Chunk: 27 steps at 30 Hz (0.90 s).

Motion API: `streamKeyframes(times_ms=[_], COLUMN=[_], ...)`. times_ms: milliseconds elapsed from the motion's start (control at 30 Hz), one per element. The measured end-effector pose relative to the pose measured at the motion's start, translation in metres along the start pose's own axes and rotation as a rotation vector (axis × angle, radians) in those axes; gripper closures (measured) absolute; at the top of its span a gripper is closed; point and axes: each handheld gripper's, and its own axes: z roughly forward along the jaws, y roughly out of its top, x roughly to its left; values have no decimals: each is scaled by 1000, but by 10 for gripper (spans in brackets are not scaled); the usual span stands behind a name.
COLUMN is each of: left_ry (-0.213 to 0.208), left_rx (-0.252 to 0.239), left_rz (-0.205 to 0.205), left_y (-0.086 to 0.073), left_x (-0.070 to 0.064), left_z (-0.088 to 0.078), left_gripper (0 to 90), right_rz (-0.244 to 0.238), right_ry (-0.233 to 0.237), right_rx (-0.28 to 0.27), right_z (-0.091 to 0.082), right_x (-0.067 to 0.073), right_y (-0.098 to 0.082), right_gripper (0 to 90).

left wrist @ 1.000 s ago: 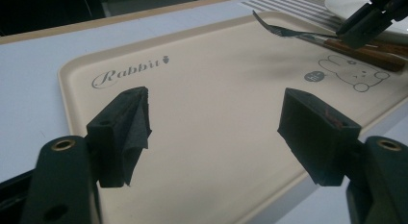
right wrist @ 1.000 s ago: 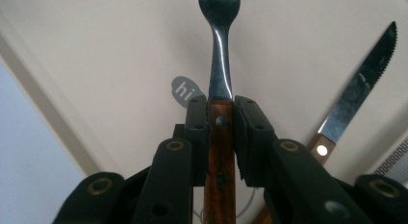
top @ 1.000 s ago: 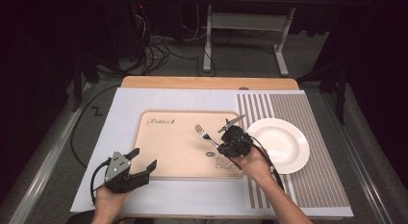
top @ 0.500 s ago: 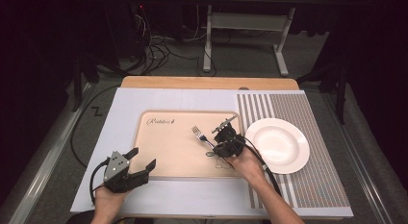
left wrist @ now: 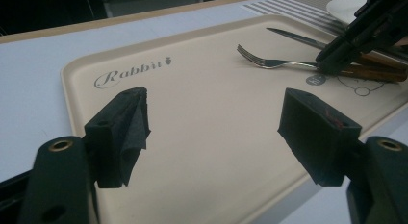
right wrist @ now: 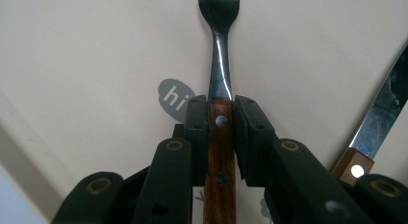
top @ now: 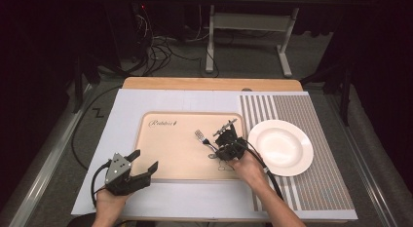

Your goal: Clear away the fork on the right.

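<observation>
Right gripper (right wrist: 221, 132) clamped the fork (right wrist: 219, 51) handle.
Fork over tray (top: 170, 159), knife (right wrist: 385, 108) beside; left gripper (left wrist: 216, 132) gaped, held nothing.

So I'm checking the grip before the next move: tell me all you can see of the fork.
The fork has a shiny metal head and neck and a brown wooden handle with metal rivets. The right gripper is shut on the handle just behind the neck, pads on both sides. It points away from the gripper over the beige tray, left of the knife. Whether its tines touch the tray is unclear.
</observation>
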Motion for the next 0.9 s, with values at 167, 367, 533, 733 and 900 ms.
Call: streamKeyframes(times_ms=[167, 367, 533, 733, 900], left_ry=[2, 5, 7, 9, 8], left_rx=[-7, -7, -6, -6, -5], left_rz=[-7, -9, -8, -6, -7], left_y=[0, 0, 0, 0, 0], left_x=[0, 1, 1, 1, 2], left_z=[0, -1, 0, 0, 0], left_gripper=[265, 263, 260, 260, 261], right_rz=[3, -6, -24, -67, -80], right_ry=[-6, -26, -31, 16, 16], right_rx=[-2, -23, -68, -73, -25], right_z=[2, -3, -13, -12, -2], right_x=[-1, 1, 4, 10, 13], right_y=[-1, -1, -2, -4, -4], right_gripper=[781, 701, 764, 897, 900])
